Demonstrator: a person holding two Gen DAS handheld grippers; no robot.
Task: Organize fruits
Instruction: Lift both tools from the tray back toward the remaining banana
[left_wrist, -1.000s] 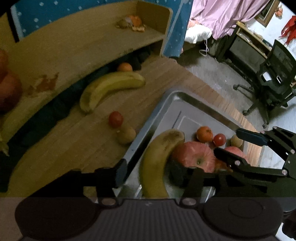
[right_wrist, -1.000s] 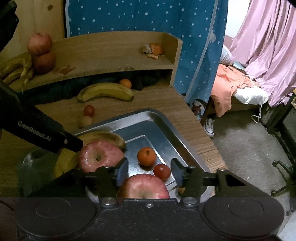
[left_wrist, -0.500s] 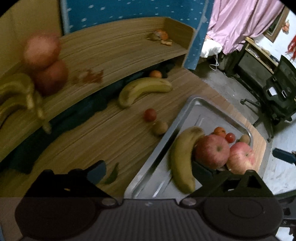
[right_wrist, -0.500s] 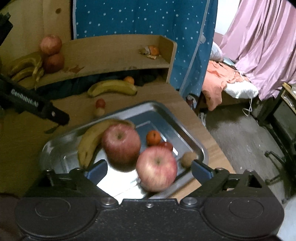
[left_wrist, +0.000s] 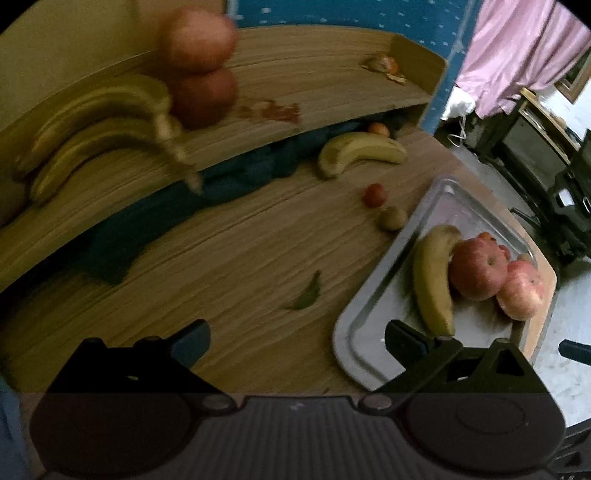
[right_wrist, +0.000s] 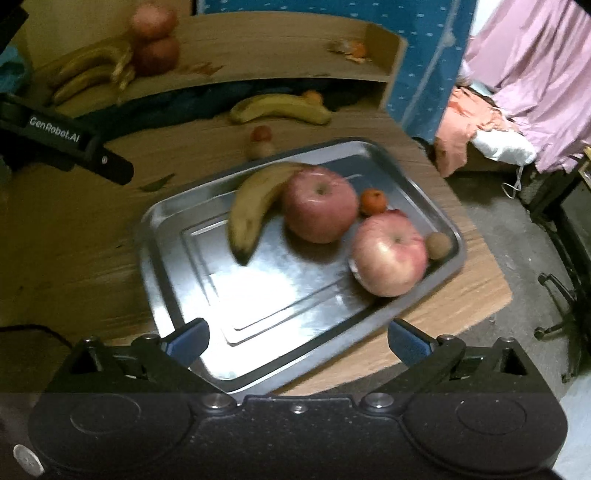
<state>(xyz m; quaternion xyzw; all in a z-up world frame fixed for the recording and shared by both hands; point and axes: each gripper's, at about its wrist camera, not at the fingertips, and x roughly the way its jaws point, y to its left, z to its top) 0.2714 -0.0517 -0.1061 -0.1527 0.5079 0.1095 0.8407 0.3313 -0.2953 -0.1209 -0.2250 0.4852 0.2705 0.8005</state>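
A steel tray (right_wrist: 177, 258) holds a banana (right_wrist: 255, 206), two red apples (right_wrist: 319, 203) (right_wrist: 388, 254), a mandarin (right_wrist: 373, 201) and a kiwi (right_wrist: 439, 245). My right gripper (right_wrist: 298, 332) hangs open above the tray's near edge, with nothing between its fingers. My left gripper (left_wrist: 297, 334) is open over the bare wooden table, left of the tray (left_wrist: 354, 332). Loose on the table behind lie a banana (left_wrist: 362, 151), a small tomato (left_wrist: 375, 194), a kiwi (left_wrist: 392, 218) and a mandarin (left_wrist: 378, 129).
A raised wooden shelf (left_wrist: 314, 85) at the back carries a bunch of bananas (left_wrist: 99, 125), two stacked apples (left_wrist: 203, 98) and mandarin peel (left_wrist: 384, 66). A green leaf (left_wrist: 306, 295) lies on the table. The tray sits near the table's right edge, with floor and furniture beyond.
My right gripper let go of the apple, now lying in the tray, opened and drew back. My left gripper opened off the tray's banana and swung left over the table.
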